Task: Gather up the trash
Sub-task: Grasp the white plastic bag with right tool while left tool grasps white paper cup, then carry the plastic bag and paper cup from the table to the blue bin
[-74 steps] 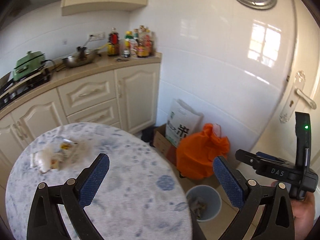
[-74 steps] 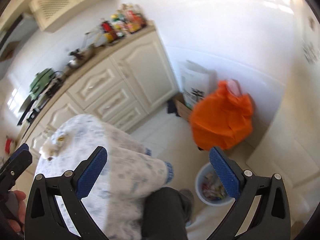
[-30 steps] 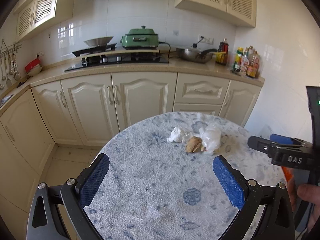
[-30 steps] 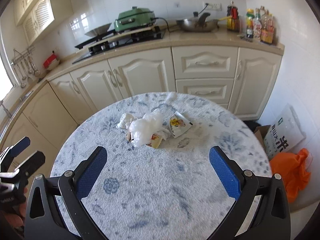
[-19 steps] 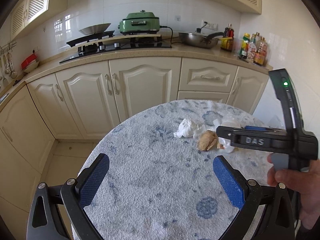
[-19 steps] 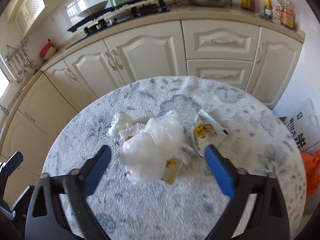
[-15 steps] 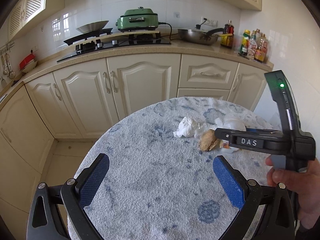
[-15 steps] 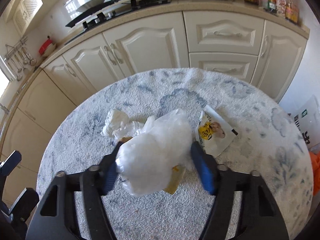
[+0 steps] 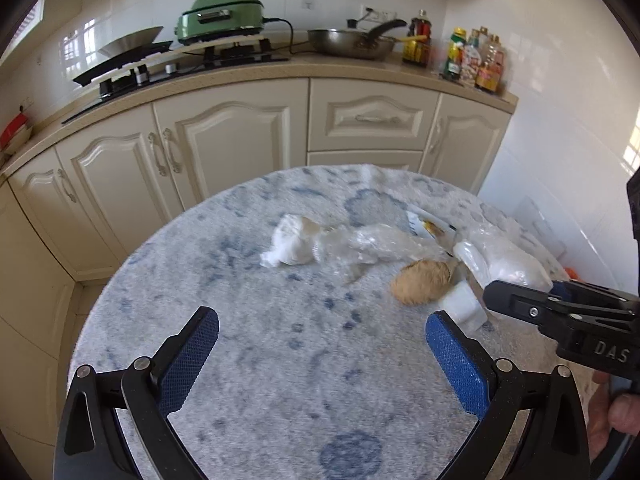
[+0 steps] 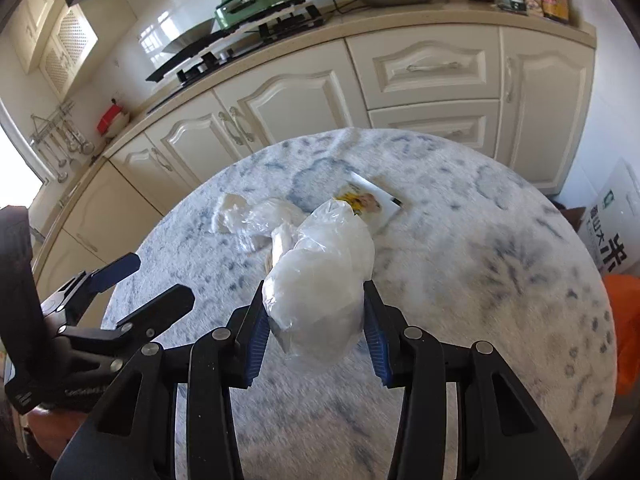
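Observation:
Trash lies on a round table with a blue-patterned white cloth [image 9: 280,360]. My right gripper [image 10: 316,338] is shut on a crumpled clear plastic bag [image 10: 320,276], which also shows in the left wrist view [image 9: 504,260]. Beside it lie a white crumpled tissue [image 9: 288,244], clear plastic wrap [image 9: 368,246], a tan lump [image 9: 422,288] and a yellow-printed snack packet [image 10: 366,200]. My left gripper [image 9: 320,348] is open and empty over the near left of the table, short of the trash.
Cream kitchen cabinets [image 9: 240,140] stand behind the table, with a stove, a green cooker [image 9: 220,8], a pan and bottles on the counter. An orange bag [image 10: 624,344] and a printed white sack [image 10: 612,232] are on the floor to the right.
My right gripper moved down onto the plastic bag and closed its jaws on it. My left gripper moved closer to the table and stayed open.

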`<state>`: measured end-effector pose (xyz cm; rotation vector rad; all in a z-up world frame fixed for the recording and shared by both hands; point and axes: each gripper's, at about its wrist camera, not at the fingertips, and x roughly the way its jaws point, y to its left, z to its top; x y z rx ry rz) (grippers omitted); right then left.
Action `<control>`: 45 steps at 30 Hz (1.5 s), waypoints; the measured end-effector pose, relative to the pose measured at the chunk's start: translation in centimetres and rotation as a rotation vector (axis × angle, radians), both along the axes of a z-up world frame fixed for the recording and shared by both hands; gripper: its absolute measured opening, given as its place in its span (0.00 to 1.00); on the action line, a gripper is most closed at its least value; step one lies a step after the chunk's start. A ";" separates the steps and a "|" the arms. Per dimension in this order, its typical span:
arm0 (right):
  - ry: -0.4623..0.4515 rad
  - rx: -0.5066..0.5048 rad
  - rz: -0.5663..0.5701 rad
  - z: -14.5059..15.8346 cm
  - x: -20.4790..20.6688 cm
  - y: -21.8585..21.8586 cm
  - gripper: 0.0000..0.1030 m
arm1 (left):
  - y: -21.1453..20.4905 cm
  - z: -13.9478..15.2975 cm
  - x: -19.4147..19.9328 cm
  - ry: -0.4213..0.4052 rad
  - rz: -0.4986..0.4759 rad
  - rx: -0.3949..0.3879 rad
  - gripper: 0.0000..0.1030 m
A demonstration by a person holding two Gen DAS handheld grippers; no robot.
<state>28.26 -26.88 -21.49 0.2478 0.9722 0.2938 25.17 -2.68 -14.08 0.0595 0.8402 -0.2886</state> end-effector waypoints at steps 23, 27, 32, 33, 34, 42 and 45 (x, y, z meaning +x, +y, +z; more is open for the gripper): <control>0.003 0.013 -0.144 -0.1 -4.1 -7.6 0.42 | -9.5 -5.0 3.8 0.087 -0.140 -0.009 0.91; -0.001 0.024 -0.163 0.0 -4.6 -8.5 0.42 | -11.1 -6.0 4.1 0.101 -0.130 -0.009 0.41; -0.022 0.031 -0.195 1.0 -6.2 -10.0 0.42 | -10.8 -6.0 3.8 0.137 -0.154 -0.076 0.17; -0.026 0.032 -0.203 1.1 -6.5 -10.3 0.42 | -10.9 -5.8 3.3 0.135 -0.160 -0.081 0.17; -0.030 0.034 -0.210 1.3 -6.9 -10.7 0.42 | -10.8 -5.6 2.8 0.131 -0.166 -0.085 0.17; -0.070 0.036 -0.260 3.3 -10.4 -13.0 0.42 | -11.0 -1.7 -1.9 0.053 -0.196 -0.106 0.17; -0.101 0.034 -0.283 4.7 -12.2 -14.0 0.42 | -11.3 0.4 -3.8 0.007 -0.220 -0.120 0.17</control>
